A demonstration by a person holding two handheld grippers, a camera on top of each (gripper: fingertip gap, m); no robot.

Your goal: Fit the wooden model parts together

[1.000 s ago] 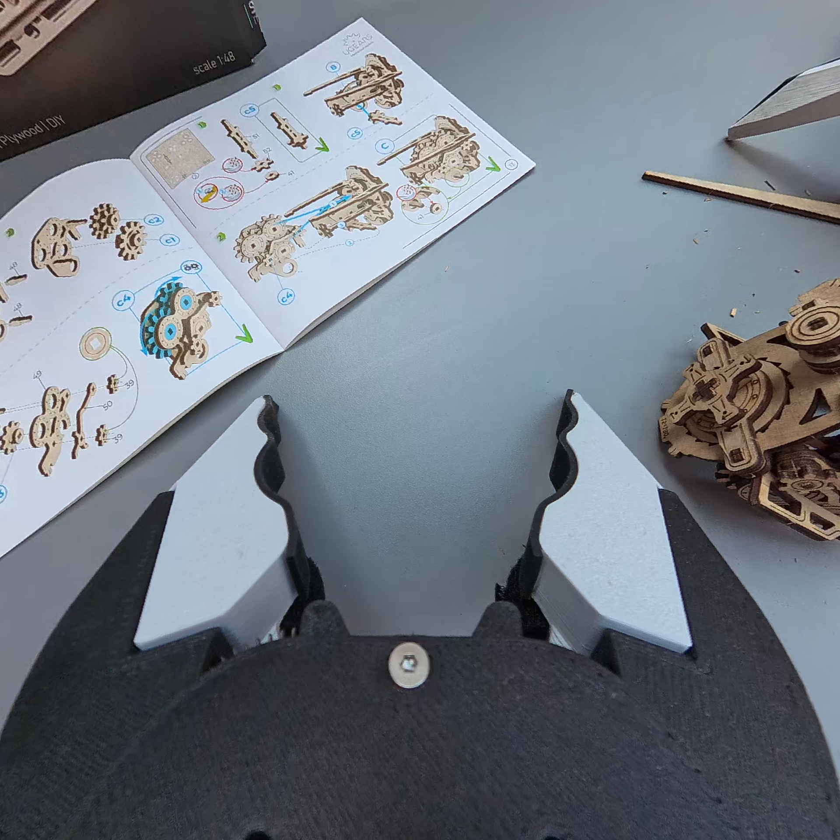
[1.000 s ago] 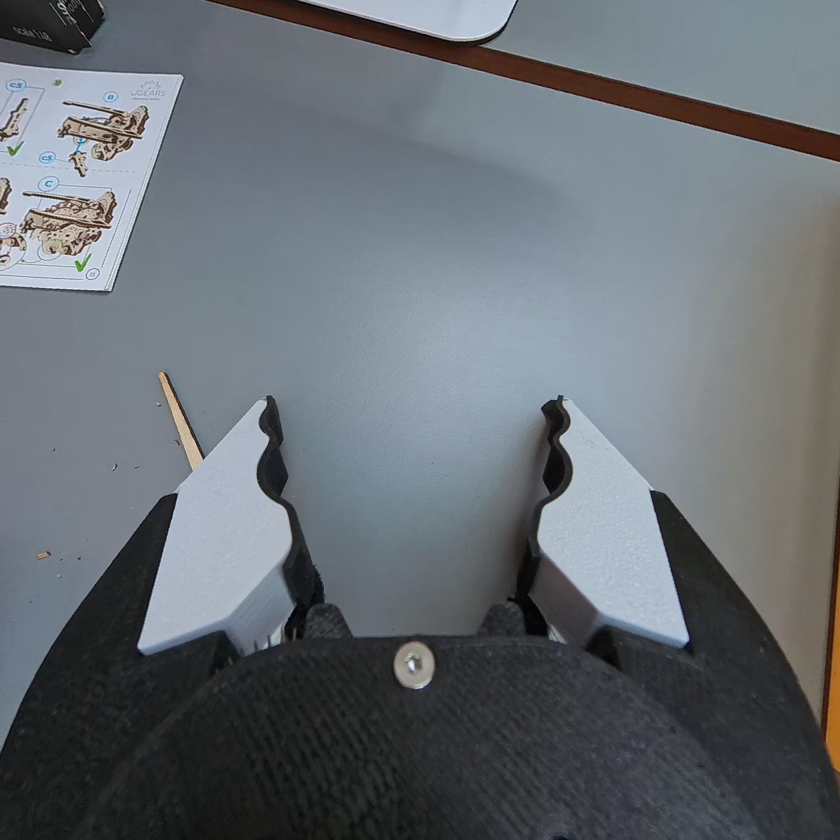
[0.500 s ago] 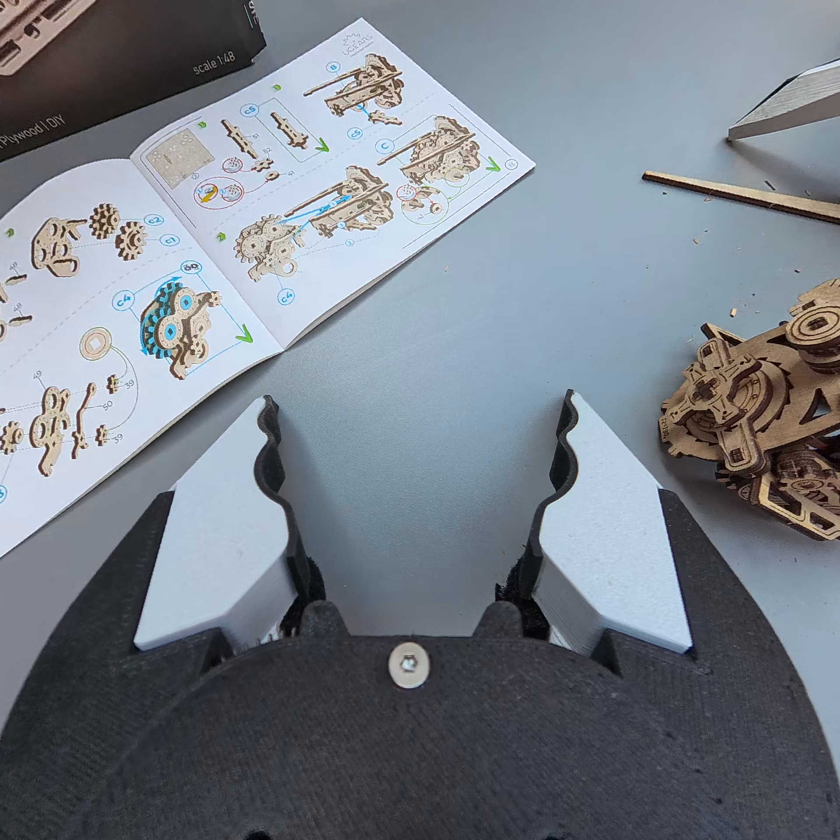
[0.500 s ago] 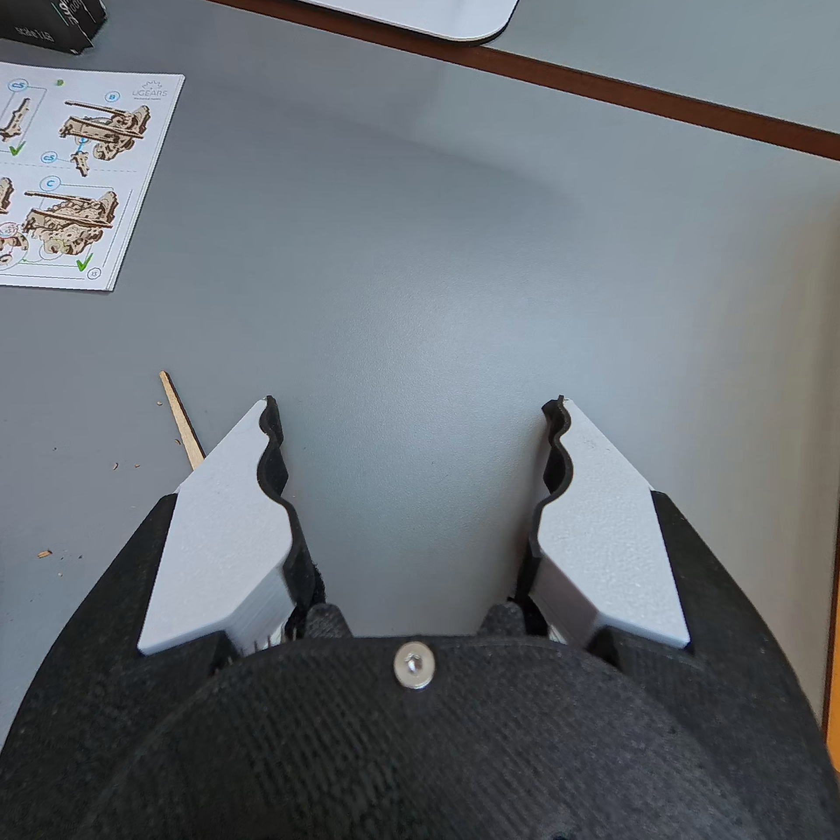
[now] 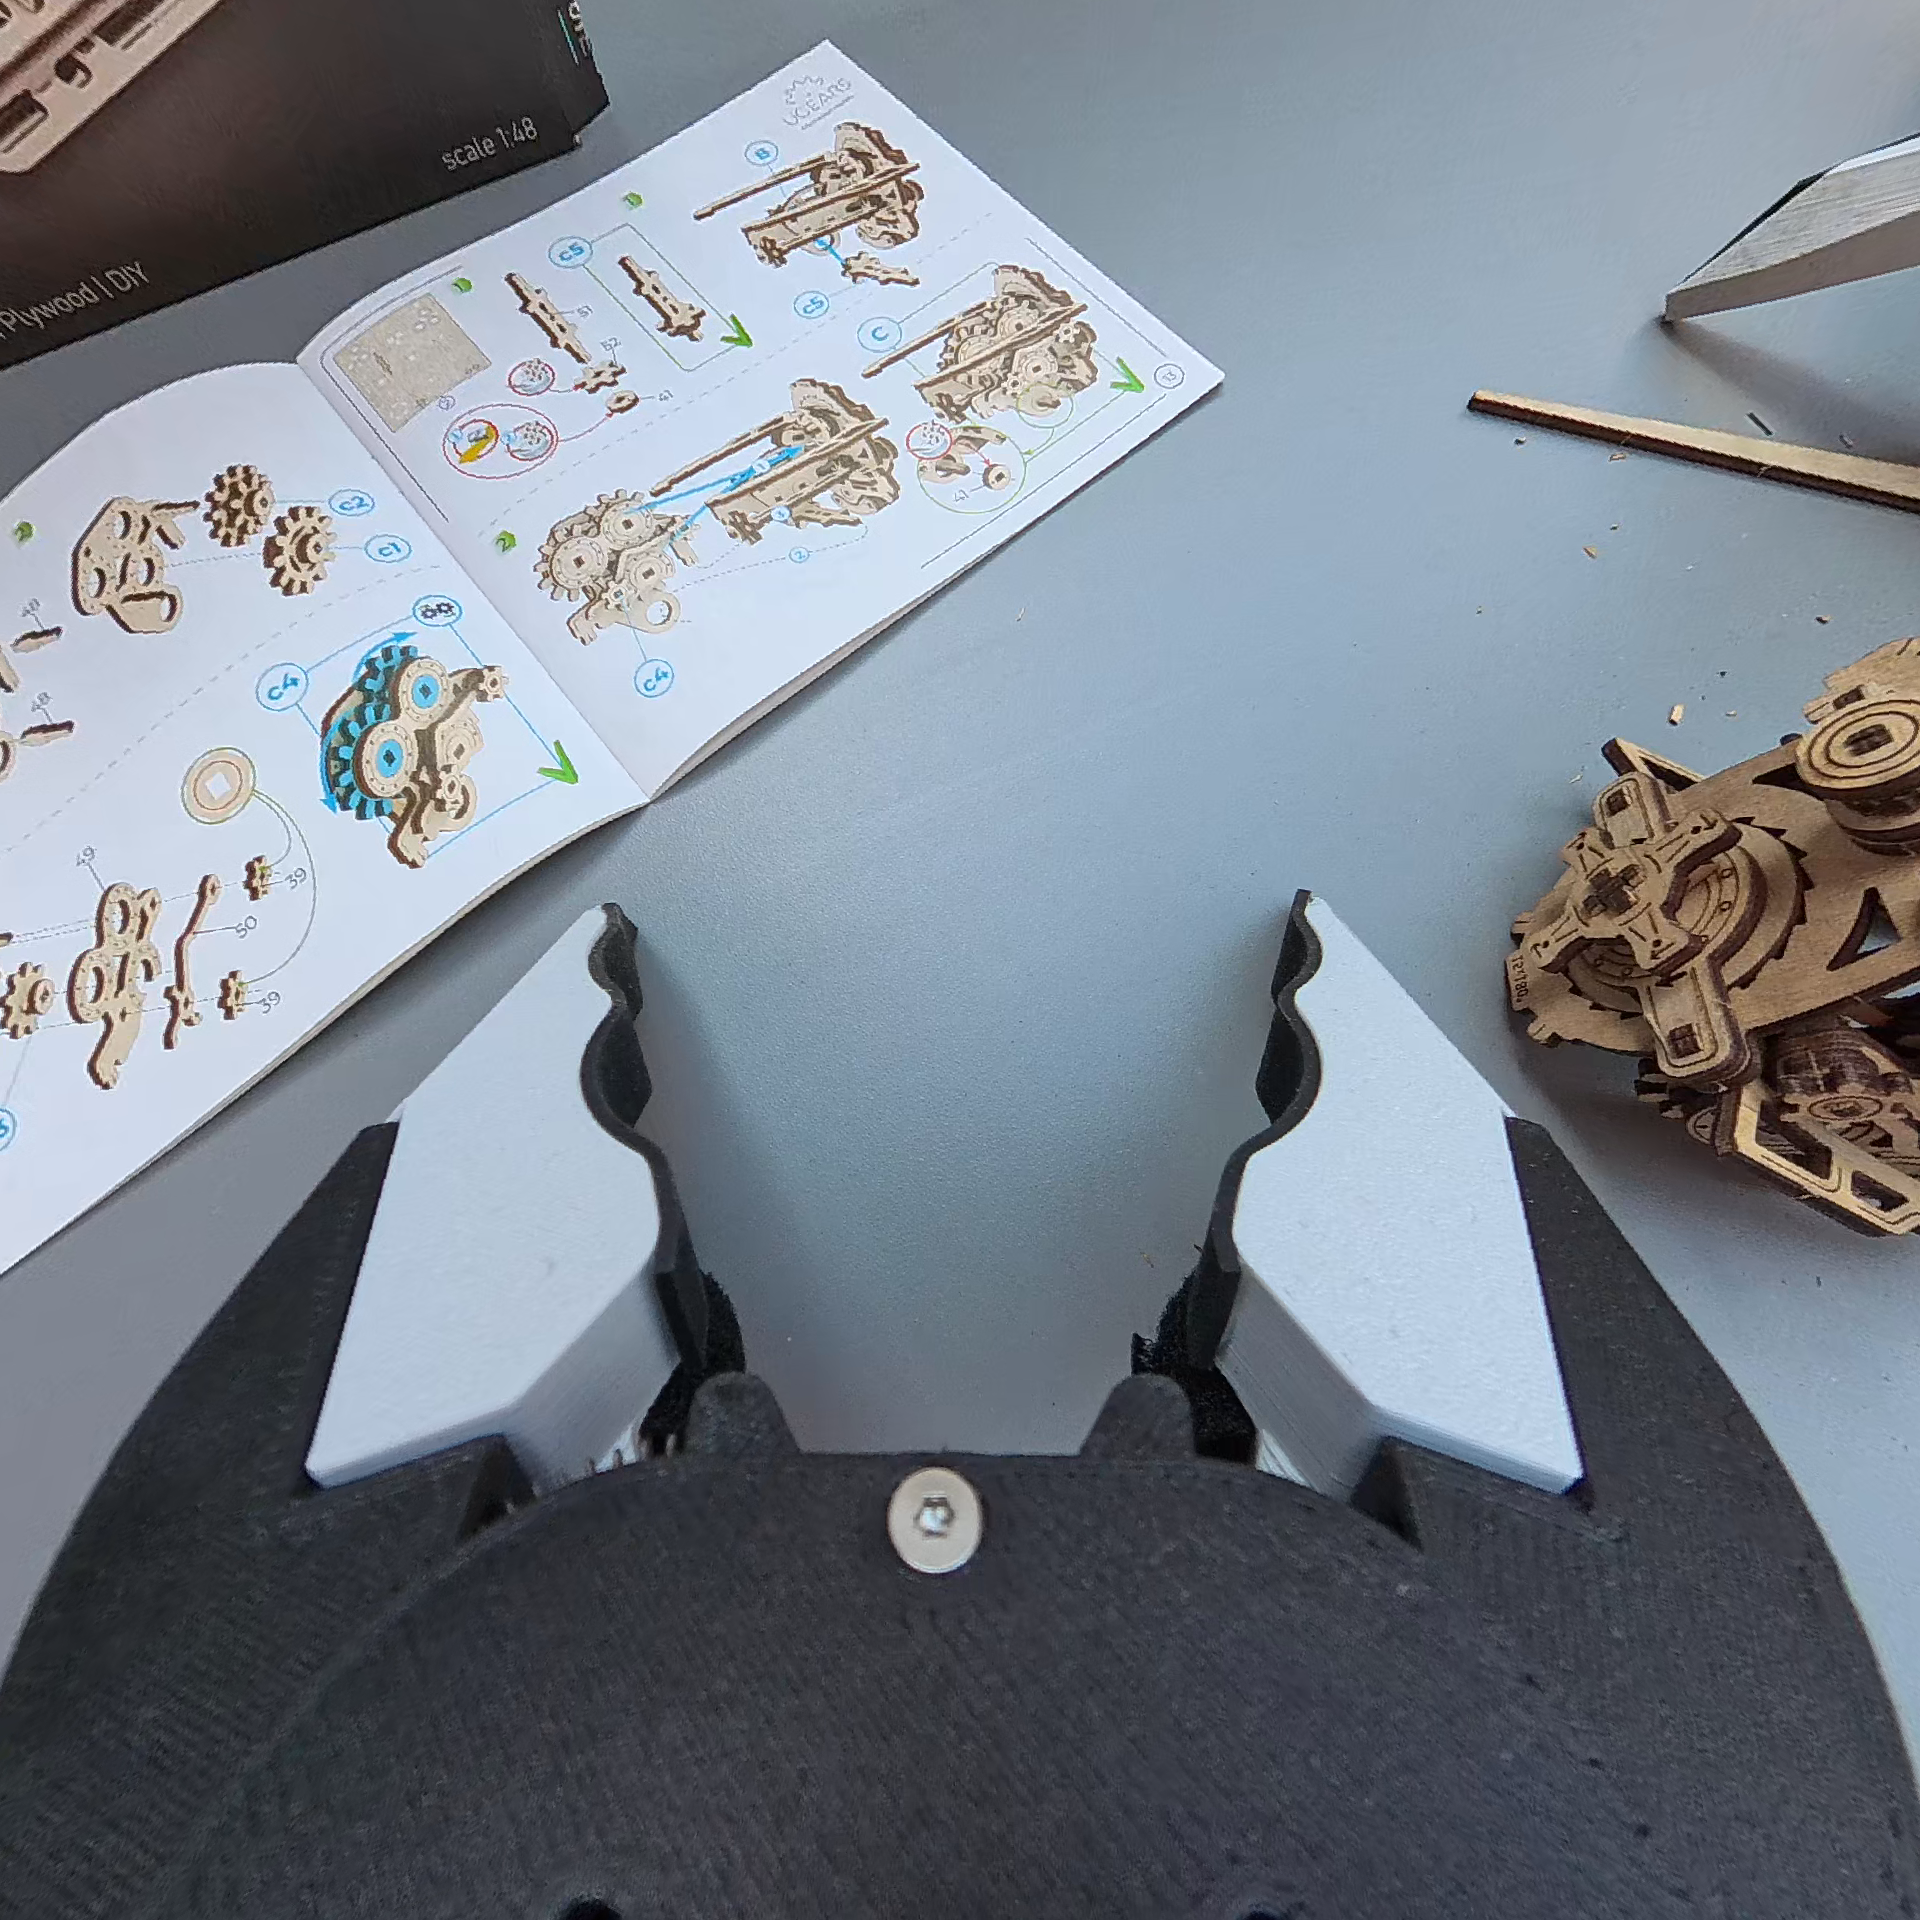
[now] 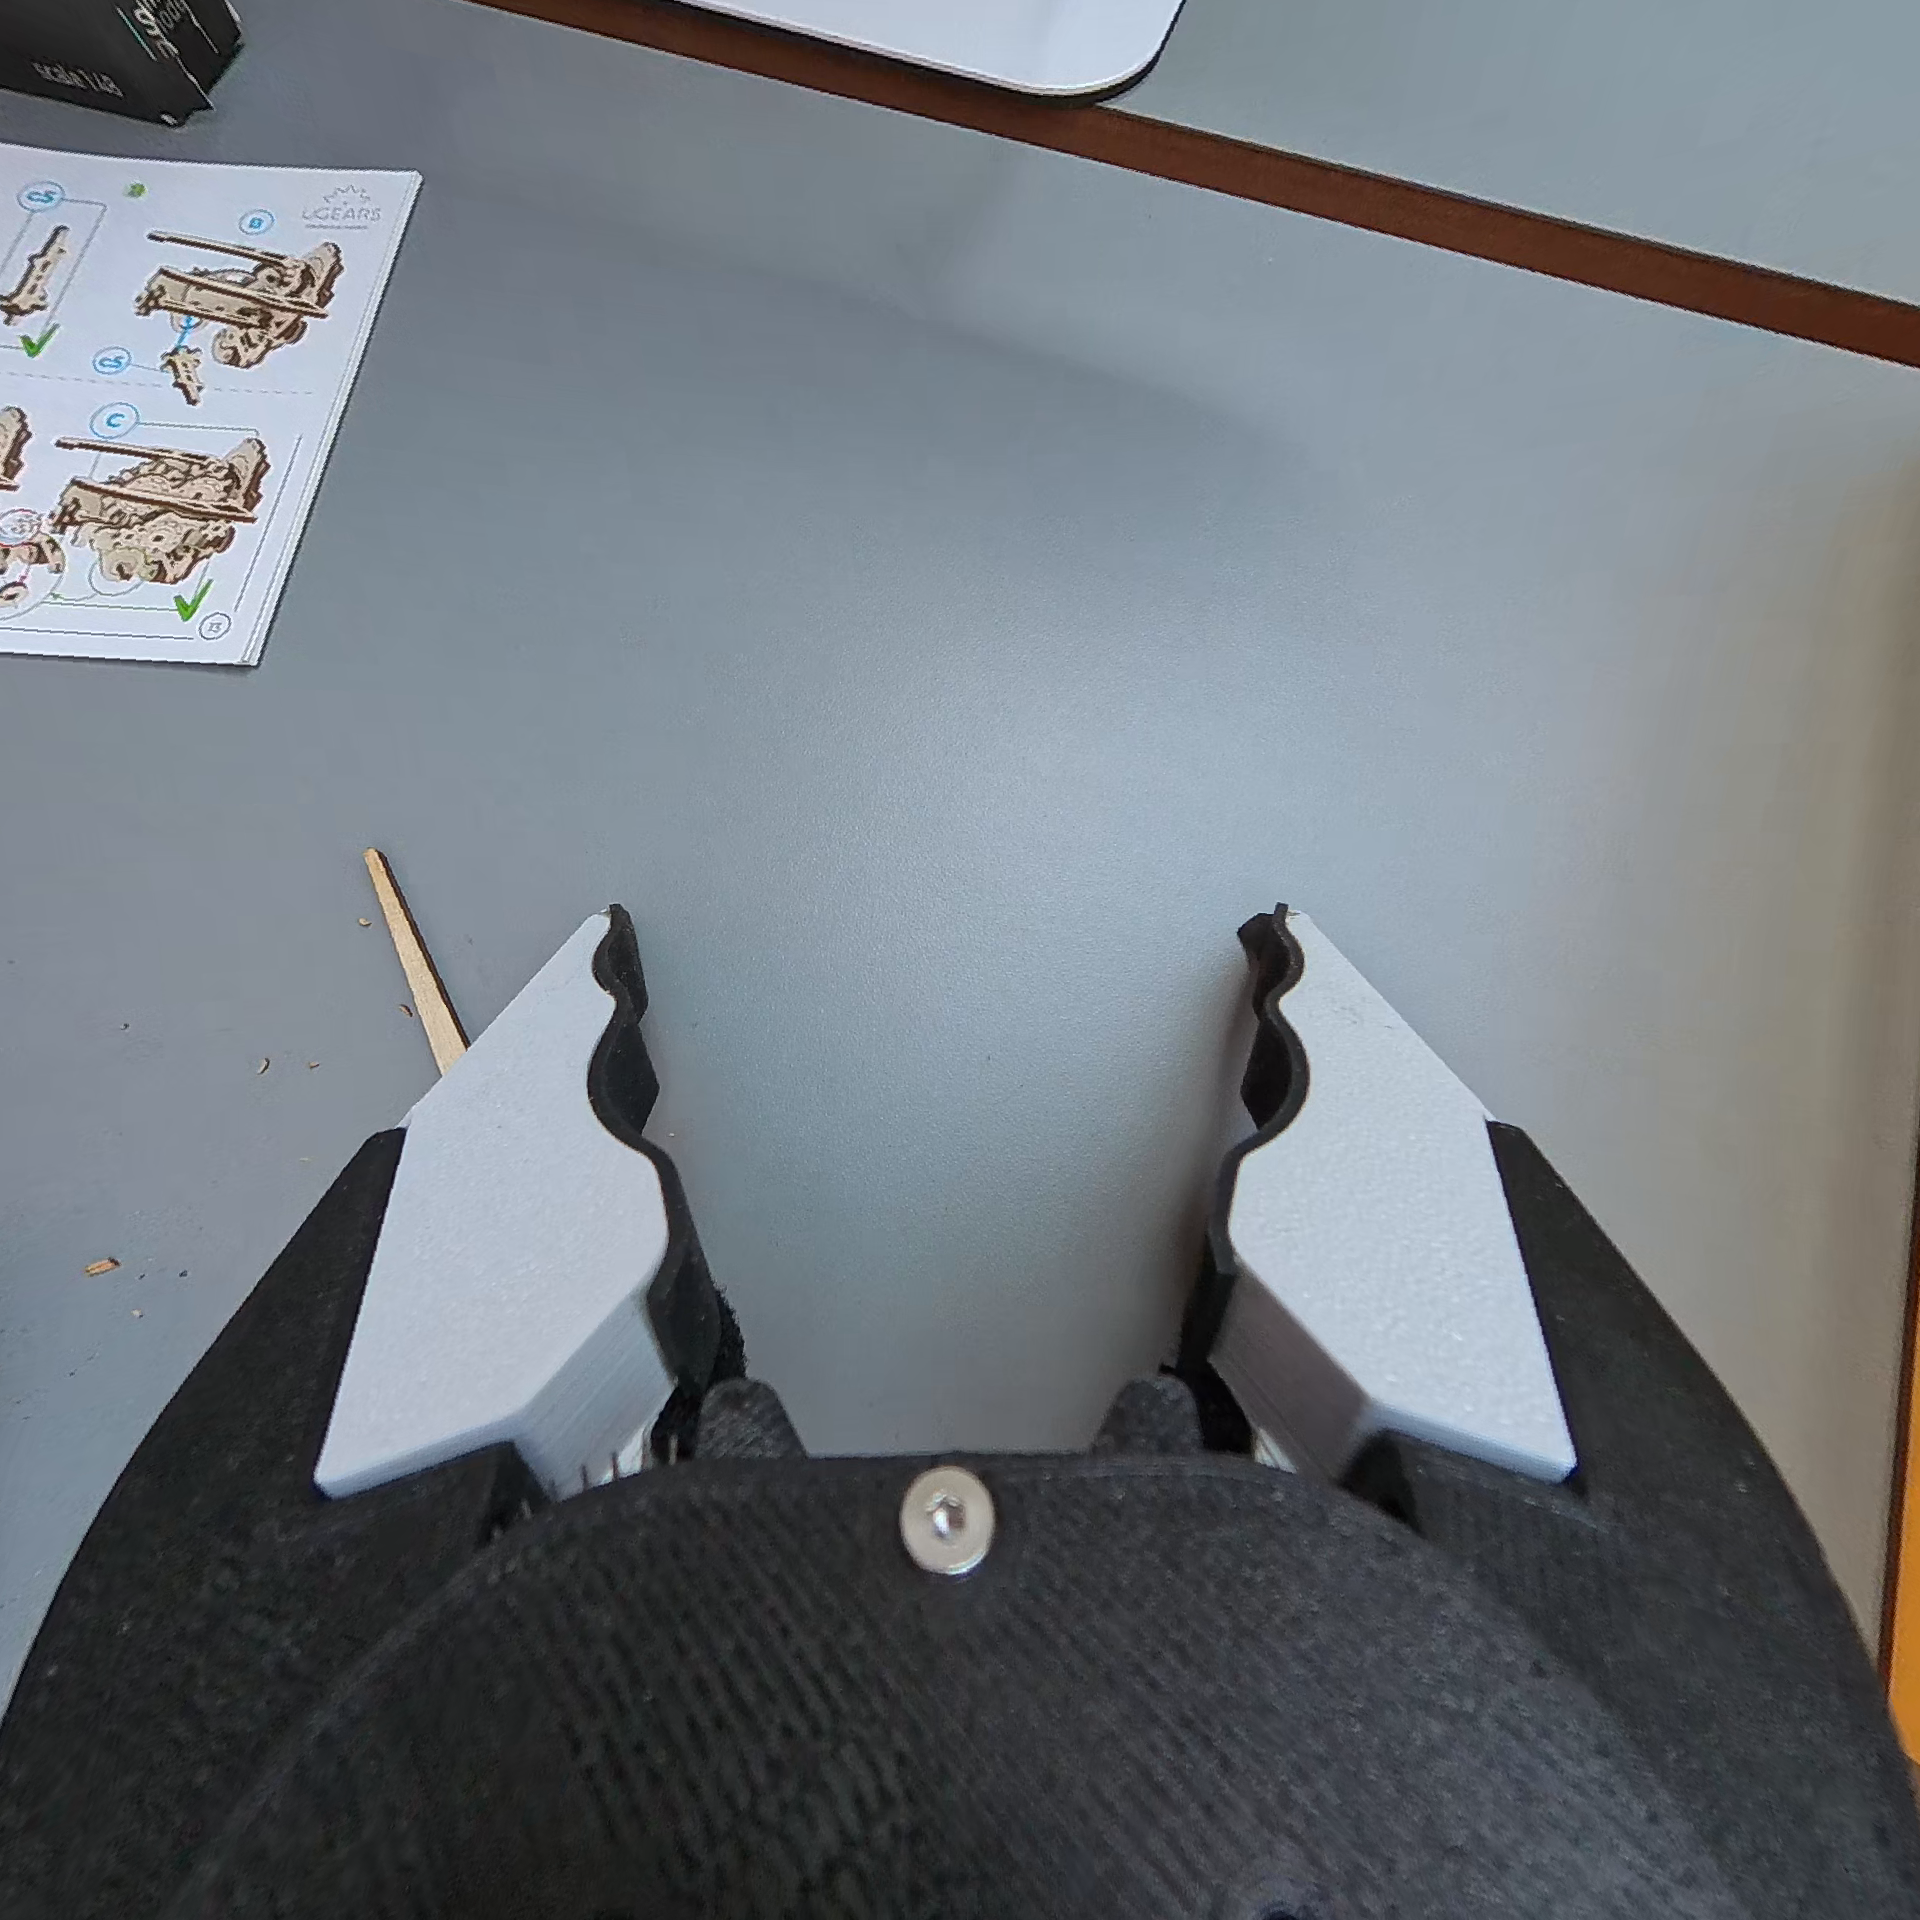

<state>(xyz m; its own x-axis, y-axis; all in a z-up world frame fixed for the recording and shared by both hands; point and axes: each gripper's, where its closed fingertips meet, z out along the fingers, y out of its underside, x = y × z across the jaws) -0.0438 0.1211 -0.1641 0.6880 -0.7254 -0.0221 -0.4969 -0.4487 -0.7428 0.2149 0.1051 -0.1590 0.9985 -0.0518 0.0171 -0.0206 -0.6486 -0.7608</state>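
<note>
In the left wrist view, the left gripper (image 5: 956,914) was wide open with nothing in it, above the grey table (image 5: 1195,727). The wooden model parts (image 5: 1745,997) lay in a pile on the right, near its right finger but not touching. An open booklet (image 5: 520,582) lay far left, with a black box (image 5: 260,135) behind it. A thin wooden stick (image 5: 1683,447) lay far right.

In the right wrist view, the right gripper (image 6: 945,920) was open and empty too. The stick (image 6: 410,956) poked out beside its left finger. The booklet (image 6: 187,416) lay far left. A brown edge (image 6: 1351,197) ran along the far side of the table.
</note>
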